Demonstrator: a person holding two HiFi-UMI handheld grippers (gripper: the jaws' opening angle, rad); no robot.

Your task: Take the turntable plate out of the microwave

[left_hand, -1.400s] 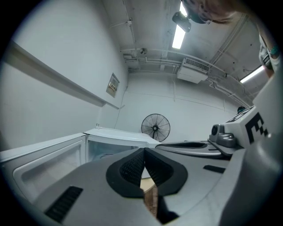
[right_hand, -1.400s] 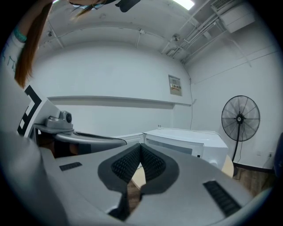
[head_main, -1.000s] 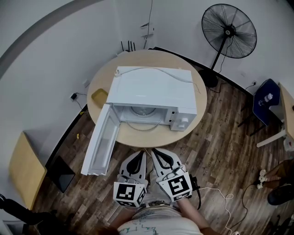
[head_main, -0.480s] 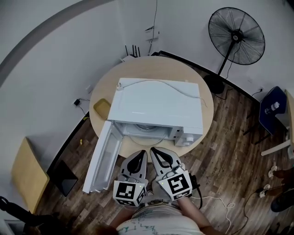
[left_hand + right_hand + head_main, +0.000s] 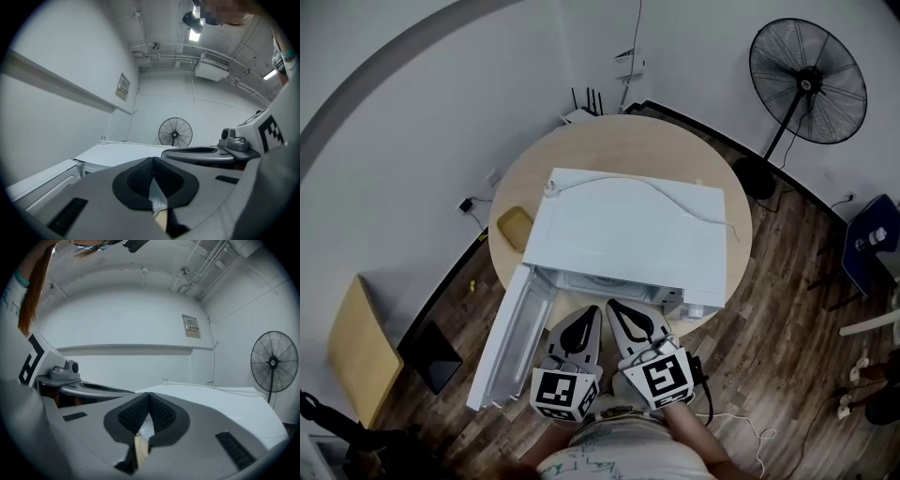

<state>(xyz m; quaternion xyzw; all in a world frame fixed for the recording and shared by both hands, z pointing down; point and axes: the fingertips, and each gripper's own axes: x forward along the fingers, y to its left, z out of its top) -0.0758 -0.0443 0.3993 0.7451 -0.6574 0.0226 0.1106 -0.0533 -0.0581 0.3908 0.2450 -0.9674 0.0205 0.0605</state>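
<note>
Plate out of sight under the top of the microwave [image 5: 628, 234]
In the head view the microwave's top covers nearly all of its open cavity, leaving a thin strip in which the turntable plate cannot be made out. The person [image 5: 619, 455] is cut off by the bottom edge, and a blue piece of furniture [image 5: 870, 251] by the right edge. In the right gripper view the print on the wall sign [image 5: 190, 326] is too small to read.
</note>
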